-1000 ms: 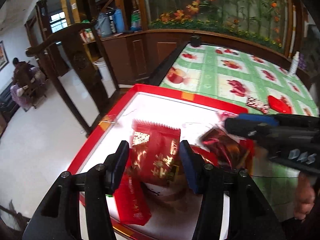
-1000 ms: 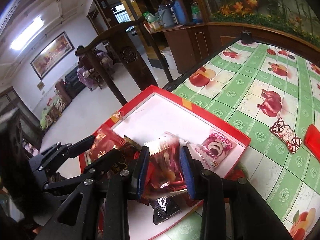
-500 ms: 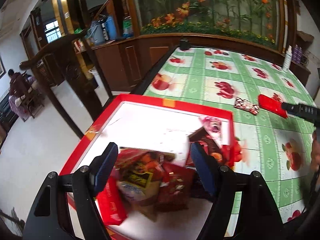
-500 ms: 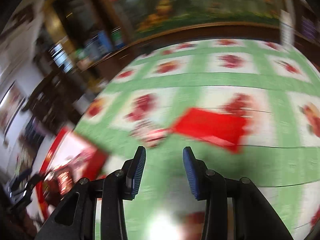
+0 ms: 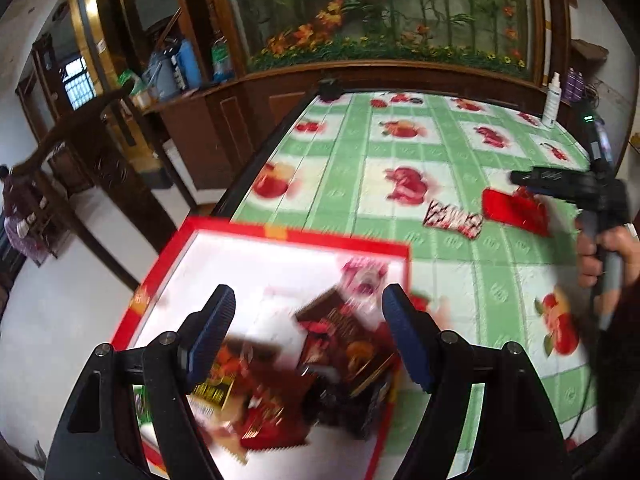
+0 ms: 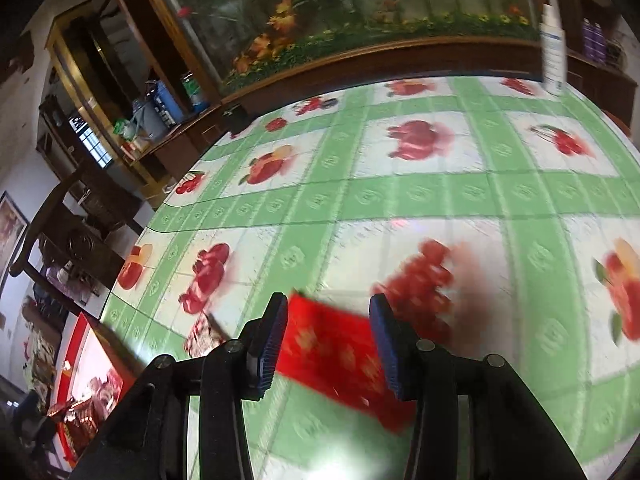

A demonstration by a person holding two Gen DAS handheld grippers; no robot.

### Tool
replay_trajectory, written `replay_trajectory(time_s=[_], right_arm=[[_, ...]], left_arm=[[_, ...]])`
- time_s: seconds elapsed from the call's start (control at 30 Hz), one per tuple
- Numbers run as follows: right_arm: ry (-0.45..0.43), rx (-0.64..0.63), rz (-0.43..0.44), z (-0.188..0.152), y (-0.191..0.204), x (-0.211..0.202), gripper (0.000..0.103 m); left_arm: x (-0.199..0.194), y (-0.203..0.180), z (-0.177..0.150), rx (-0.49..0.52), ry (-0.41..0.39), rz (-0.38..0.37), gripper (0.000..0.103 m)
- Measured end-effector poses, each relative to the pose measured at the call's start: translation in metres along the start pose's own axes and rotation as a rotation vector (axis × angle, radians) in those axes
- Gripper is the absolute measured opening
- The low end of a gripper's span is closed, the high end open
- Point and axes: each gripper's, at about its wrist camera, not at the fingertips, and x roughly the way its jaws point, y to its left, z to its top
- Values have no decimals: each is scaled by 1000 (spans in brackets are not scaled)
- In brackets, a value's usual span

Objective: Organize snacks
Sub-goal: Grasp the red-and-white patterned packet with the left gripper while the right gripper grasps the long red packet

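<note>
The left tool [image 5: 308, 334] hung over the near end of a red-rimmed tray [image 5: 280, 233], its blue pads spread wide with nothing pinched; its jaws had just been opening. Below it a blurred heap of snack packets [image 5: 312, 368] lay in the tray's near part, red and dark wrappers overlapping, with a pink-and-white packet [image 5: 362, 276] against the tray's right wall. The far part of the tray's white floor was bare.

The right tool [image 6: 328, 334] was over the green-checked bench [image 6: 400, 196], well apart from the tray, its jaws partly spread and just opening further. A flat red packet [image 6: 340, 356] lay on the cloth between and below the pads; whether they touched it could not be told through the blur. Just left of it lay a small red-and-white patterned packet [image 6: 202, 336]. In the left view, a hand [image 5: 600, 252] gripped the right tool's handle at the right edge.

A white spray bottle [image 6: 552, 56] stood at the bench's far right corner and a small dark object [image 5: 330, 89] at its far left corner. Beyond ran a wooden cabinet with a flower-painted panel [image 5: 380, 16]; a dark wooden chair [image 5: 80, 140] stood left of the bench.
</note>
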Motion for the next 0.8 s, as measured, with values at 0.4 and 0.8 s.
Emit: replay_trajectory(time_s=[0.4,0.8], right_arm=[[187,-238,165,-36,-5,-2,48],[133,-325,-45,-59,26,-26,64]], left_arm=[[33,-50,37,-41,136,-103,76],[112,-97,81,-272,412,-162,76]])
